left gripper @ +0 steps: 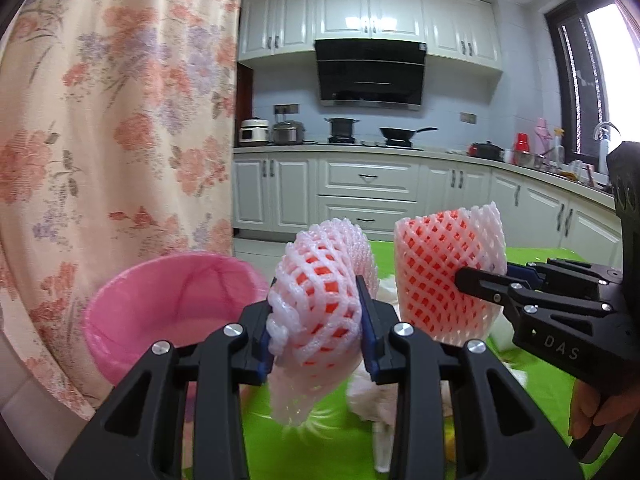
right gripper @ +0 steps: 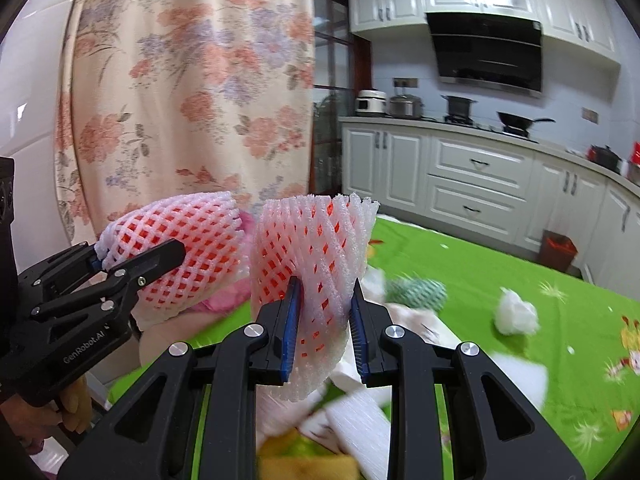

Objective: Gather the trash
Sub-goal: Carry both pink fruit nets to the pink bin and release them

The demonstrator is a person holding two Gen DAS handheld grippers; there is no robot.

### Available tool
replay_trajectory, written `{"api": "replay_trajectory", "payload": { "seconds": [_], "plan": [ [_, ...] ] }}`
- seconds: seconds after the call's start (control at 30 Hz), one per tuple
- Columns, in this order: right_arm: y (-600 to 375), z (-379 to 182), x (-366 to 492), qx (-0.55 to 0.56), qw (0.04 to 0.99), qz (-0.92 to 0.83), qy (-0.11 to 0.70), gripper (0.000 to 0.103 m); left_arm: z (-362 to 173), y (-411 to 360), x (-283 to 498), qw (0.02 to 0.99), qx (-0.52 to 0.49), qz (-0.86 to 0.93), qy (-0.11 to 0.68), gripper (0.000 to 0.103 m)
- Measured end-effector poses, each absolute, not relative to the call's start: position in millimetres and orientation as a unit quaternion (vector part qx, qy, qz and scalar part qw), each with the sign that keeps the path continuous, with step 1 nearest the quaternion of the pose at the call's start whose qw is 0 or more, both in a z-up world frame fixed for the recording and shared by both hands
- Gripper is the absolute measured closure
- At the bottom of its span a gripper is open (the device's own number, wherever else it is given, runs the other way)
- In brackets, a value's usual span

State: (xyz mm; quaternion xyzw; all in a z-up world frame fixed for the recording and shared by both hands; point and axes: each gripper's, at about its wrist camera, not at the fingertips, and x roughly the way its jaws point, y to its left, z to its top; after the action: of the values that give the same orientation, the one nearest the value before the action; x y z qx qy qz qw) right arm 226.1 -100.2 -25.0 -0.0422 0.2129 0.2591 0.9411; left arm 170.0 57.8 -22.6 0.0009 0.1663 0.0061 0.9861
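My left gripper (left gripper: 318,326) is shut on a white-and-red foam fruit net (left gripper: 316,296) and holds it above the green table (left gripper: 280,432); both show in the right wrist view, gripper (right gripper: 132,264) and net (right gripper: 180,244). My right gripper (right gripper: 325,326) is shut on a second foam fruit net (right gripper: 316,264), held up beside the first; it also shows in the left wrist view (left gripper: 440,264), with the gripper (left gripper: 476,280) at right. A pink bin (left gripper: 168,312) with a pink liner stands at the table's left, just beyond the left net.
More trash lies on the green tablecloth (right gripper: 500,272): a crumpled white tissue (right gripper: 516,312), a green foam net (right gripper: 416,290), white foam sheets (right gripper: 360,416) and a yellow scrap (right gripper: 304,460). A floral curtain (left gripper: 120,120) hangs at left. Kitchen cabinets (left gripper: 368,196) stand behind.
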Motion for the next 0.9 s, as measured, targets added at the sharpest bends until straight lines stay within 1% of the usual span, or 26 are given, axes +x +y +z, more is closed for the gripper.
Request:
{"api": "replay_trajectory", "payload": {
  "seconds": [0.3,0.53,0.73,0.9],
  "plan": [
    [-44.3,-10.2,246.2,-0.05,0.926,0.322,0.193,0.078,-9.2,114.2,179.9,0.986,0.01,0.08,0.146,0.069],
    [4.5,-2.1,263.4,-0.062,0.912,0.365,0.177,0.078,-3.1,165.0,195.9,0.982,0.004,0.123,0.144,0.069],
    [38.1,-3.0,287.6,-0.056,0.9,0.392,0.185,0.078,-6.3,200.8,213.5,0.978,0.001,0.147,0.15,0.067],
    [60.8,-12.6,308.3,-0.056,0.889,0.406,0.203,0.077,-18.2,227.9,230.0,0.974,-0.018,0.152,0.165,0.064]
  ]
}}
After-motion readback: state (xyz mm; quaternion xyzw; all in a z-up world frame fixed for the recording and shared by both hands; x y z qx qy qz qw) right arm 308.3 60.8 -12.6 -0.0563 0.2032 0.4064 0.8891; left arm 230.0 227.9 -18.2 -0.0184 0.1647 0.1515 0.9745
